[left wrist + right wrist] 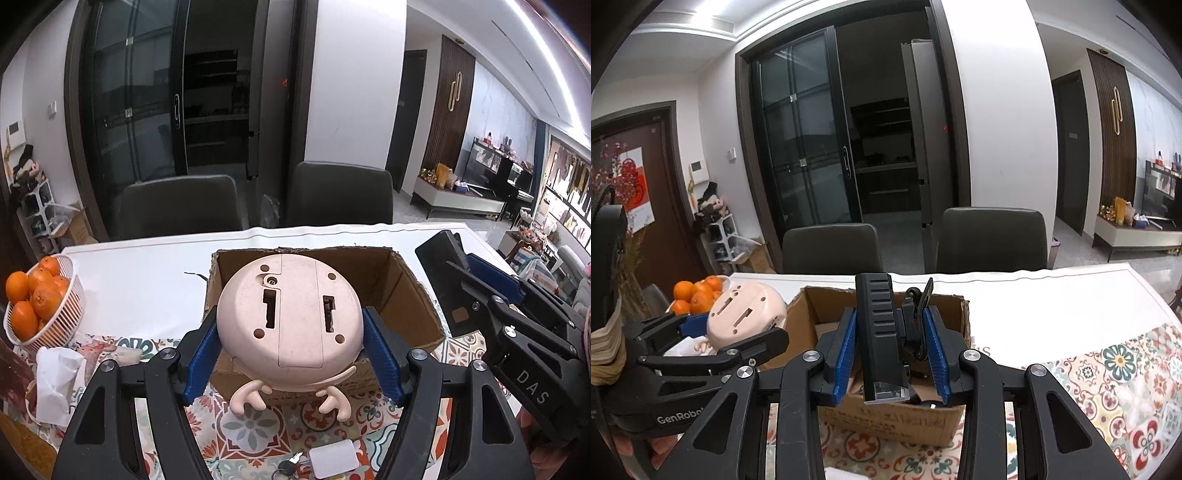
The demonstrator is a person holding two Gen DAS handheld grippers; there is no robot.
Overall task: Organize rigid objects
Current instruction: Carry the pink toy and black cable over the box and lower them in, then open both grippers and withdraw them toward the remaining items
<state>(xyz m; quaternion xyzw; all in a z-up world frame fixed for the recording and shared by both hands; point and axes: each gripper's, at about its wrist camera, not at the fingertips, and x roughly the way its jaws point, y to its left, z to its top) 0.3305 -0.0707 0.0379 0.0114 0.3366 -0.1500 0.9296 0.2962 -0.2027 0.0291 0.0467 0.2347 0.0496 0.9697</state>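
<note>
My left gripper (291,343) is shut on a round pink toy (290,314) with small arms, held bottom-side toward the camera, just above the near edge of an open cardboard box (413,291). The toy also shows in the right wrist view (746,317). My right gripper (892,350) is shut on a black rectangular device (881,339) with a black clip attached beside it, held over the same box (897,421). In the left wrist view the right gripper (476,295) is at the box's right side.
A white basket of oranges (37,299) stands at the left on the table. Crumpled tissue (55,380) lies beside it. A white card and keys (325,461) lie on the patterned cloth (255,432) near me. Two dark chairs (340,195) stand behind the table.
</note>
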